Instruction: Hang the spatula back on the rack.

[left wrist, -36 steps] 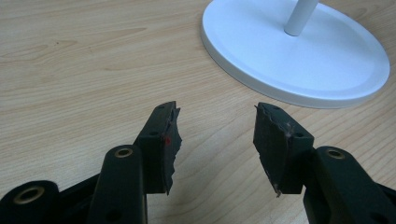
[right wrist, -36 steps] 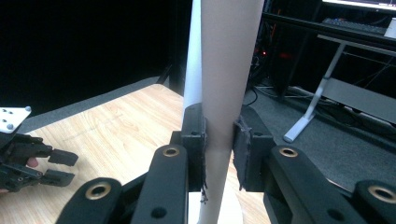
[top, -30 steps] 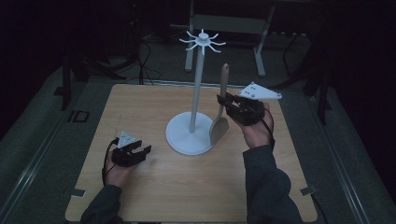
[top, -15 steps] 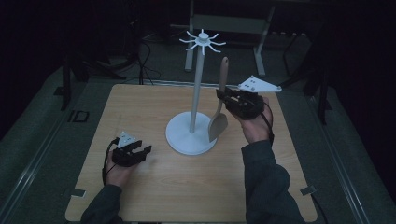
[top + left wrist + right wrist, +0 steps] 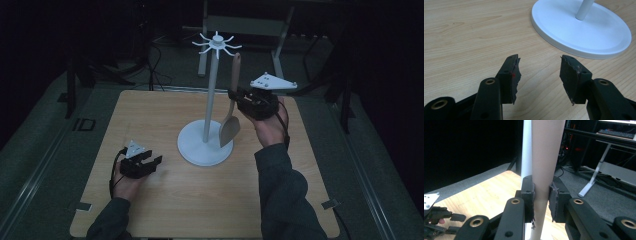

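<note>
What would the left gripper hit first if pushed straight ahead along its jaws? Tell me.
Probably the round white base of the stand. The left gripper rests low over the table with open, empty jaws aimed toward the base's near rim, bare wood between them. Depth is unclear, so it might skim the rim.

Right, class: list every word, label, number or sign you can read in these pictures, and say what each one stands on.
"ID": pale letters on the dark mat left of the table, in the high view.
Nothing readable on the white stand, the wooden spatula or either gripper.
</note>
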Action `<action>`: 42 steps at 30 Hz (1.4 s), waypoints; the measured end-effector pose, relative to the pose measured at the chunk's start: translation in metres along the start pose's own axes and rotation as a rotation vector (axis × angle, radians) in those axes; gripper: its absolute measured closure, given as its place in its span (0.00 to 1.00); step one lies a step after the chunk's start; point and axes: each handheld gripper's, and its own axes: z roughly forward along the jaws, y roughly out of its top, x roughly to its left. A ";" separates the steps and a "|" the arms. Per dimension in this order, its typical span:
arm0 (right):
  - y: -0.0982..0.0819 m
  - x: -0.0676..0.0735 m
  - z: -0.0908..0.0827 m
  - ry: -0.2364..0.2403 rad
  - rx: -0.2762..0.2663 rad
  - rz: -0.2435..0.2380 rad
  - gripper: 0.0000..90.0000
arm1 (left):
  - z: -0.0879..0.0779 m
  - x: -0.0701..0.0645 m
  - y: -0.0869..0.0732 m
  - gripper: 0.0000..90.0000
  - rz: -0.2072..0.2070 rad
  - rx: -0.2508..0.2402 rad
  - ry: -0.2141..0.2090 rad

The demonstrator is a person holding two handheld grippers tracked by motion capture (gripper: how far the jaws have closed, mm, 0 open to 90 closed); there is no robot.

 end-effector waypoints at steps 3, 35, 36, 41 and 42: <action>0.001 -0.001 0.001 0.003 0.005 0.006 0.84 | 0.000 0.000 0.000 0.56 0.000 0.000 0.001; -0.013 -0.001 0.014 -0.062 0.042 0.026 0.37 | 0.000 0.000 0.000 0.56 0.001 0.000 0.000; -0.014 -0.001 0.013 -0.061 0.040 0.030 0.36 | 0.001 0.000 0.000 0.56 0.001 0.000 0.000; -0.018 -0.001 0.005 -0.060 0.040 0.031 0.32 | 0.000 0.000 0.000 0.55 0.001 0.000 0.000; -0.019 -0.001 0.003 -0.058 0.039 0.028 0.31 | 0.000 0.000 0.000 0.55 0.002 0.000 0.000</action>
